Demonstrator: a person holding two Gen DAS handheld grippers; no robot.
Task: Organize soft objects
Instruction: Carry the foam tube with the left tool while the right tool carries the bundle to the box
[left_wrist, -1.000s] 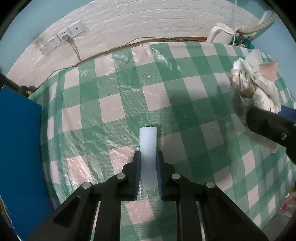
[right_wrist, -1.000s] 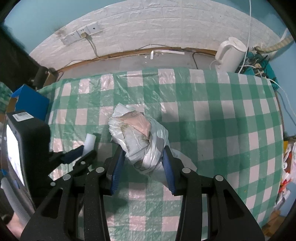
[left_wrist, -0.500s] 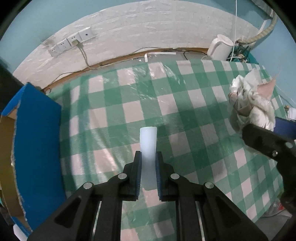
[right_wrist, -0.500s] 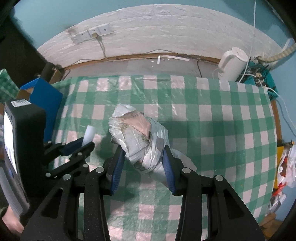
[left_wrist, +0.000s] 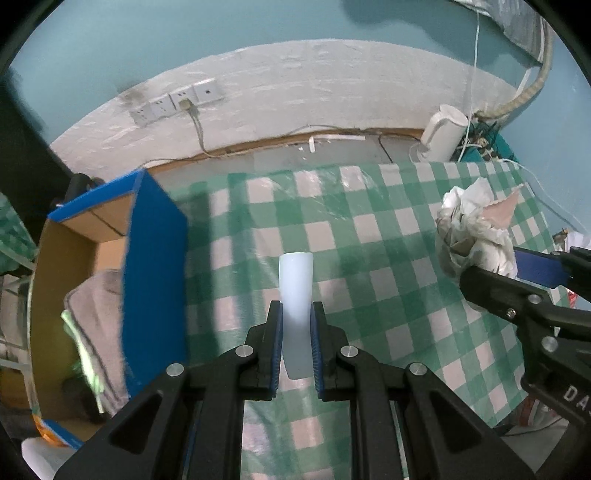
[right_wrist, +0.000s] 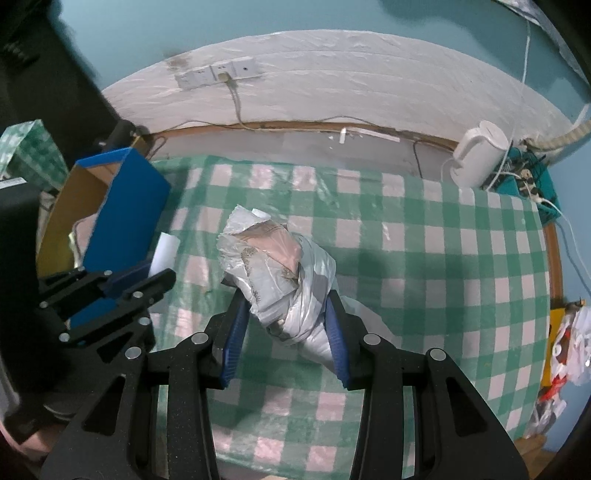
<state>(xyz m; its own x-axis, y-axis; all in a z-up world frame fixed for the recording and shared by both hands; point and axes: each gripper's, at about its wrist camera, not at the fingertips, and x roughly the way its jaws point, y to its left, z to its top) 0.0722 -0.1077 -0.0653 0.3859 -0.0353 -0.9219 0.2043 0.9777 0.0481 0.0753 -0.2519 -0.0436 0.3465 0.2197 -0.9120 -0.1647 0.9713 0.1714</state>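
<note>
My left gripper (left_wrist: 296, 314) is shut on a pale white foam strip (left_wrist: 296, 295) and holds it above the green checked table (left_wrist: 369, 236). My right gripper (right_wrist: 284, 306) is shut on a crumpled plastic-wrapped bundle (right_wrist: 275, 266), also held above the table. That bundle shows at the right of the left wrist view (left_wrist: 476, 232). The left gripper with its strip (right_wrist: 162, 251) shows at the left of the right wrist view. A blue cardboard box (left_wrist: 147, 280) stands open at the table's left edge, with folded cloth (left_wrist: 92, 325) inside.
A white kettle (right_wrist: 480, 155) stands beyond the table's far right corner, among cables. A socket strip (right_wrist: 218, 74) is on the white wall. Bags lie on the floor at the right (right_wrist: 569, 339).
Both grippers have pulled back and risen with their loads. The blue box has come into view at the left, and more of the wall shows.
</note>
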